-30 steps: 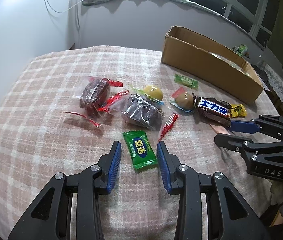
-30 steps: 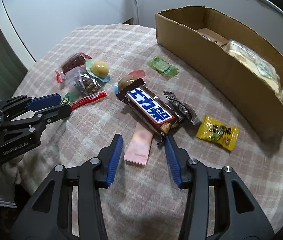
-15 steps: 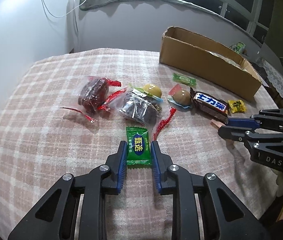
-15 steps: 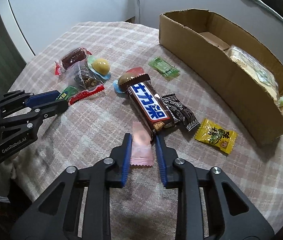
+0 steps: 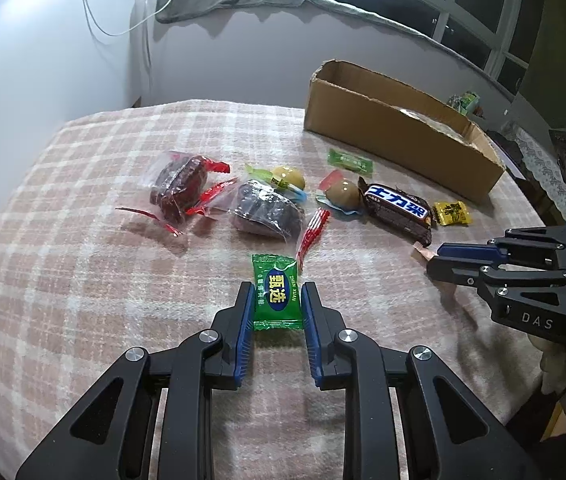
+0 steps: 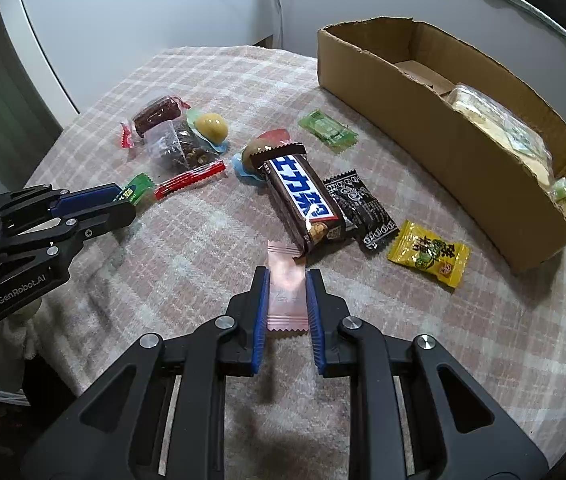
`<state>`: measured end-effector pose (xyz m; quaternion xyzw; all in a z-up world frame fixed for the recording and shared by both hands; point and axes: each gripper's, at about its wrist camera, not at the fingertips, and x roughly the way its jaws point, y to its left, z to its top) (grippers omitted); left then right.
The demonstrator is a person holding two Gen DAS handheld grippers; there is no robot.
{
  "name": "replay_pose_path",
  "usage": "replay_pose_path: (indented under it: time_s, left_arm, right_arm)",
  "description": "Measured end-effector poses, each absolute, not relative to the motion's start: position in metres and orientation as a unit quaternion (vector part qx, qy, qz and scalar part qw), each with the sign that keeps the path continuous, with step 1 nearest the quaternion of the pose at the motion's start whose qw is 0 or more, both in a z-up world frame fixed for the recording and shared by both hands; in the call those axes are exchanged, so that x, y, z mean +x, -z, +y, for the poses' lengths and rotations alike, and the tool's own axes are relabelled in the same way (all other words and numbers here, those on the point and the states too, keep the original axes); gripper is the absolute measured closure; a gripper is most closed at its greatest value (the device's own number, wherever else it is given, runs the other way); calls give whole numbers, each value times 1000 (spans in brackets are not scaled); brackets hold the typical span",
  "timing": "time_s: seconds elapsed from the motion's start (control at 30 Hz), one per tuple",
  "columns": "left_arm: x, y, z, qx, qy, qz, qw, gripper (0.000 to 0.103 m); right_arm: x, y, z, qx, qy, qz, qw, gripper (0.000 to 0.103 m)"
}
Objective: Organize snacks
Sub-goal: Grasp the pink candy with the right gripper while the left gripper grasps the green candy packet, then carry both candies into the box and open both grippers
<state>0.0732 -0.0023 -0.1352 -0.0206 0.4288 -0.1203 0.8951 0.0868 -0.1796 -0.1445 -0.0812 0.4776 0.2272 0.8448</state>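
Observation:
On the pink checked tablecloth, my left gripper [image 5: 277, 294] is shut on a green candy packet [image 5: 277, 292], its blue pads pressed against both sides. My right gripper [image 6: 287, 280] is shut on a pale pink sachet [image 6: 287, 294] lying just in front of the brown chocolate bar [image 6: 303, 196]. Each gripper shows in the other's view: the right gripper [image 5: 433, 262] at the right edge of the left wrist view, the left gripper [image 6: 125, 200] at the left of the right wrist view. A cardboard box [image 6: 443, 136] holding wrapped snacks stands at the back right.
Loose snacks lie between the grippers and the box: two clear bags of dark sweets [image 5: 267, 212], two round jelly cups [image 5: 345, 194], a red strip packet [image 5: 313, 230], a light green sachet [image 6: 327, 128], a black packet [image 6: 363, 208], a yellow packet [image 6: 429, 254]. Table edge runs near both grippers.
Both grippers closed: the left one's jaws came together on the green candy packet, the right one's on the pink sachet. Both views now sit slightly higher over the table.

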Motion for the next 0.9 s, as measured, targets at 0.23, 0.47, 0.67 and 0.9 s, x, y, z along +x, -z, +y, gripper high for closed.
replay_pose_path:
  time_s: [0.23, 0.47, 0.67, 0.9]
  left_arm:
    - [60, 126, -3, -27, 131, 421, 897, 81]
    - [59, 106, -6, -30, 141, 400, 905, 81]
    - [72, 86, -11, -31, 148, 379, 913, 81]
    - [100, 57, -24, -24, 156, 347, 924, 81]
  right_arm:
    - [78, 138, -186, -75, -234, 475, 845, 84]
    - [71, 117, -195, -61, -235, 455, 857, 84]
    - [75, 90, -207, -58, -226, 430, 872, 84]
    - [96, 56, -227, -51, -205, 399, 892, 84]
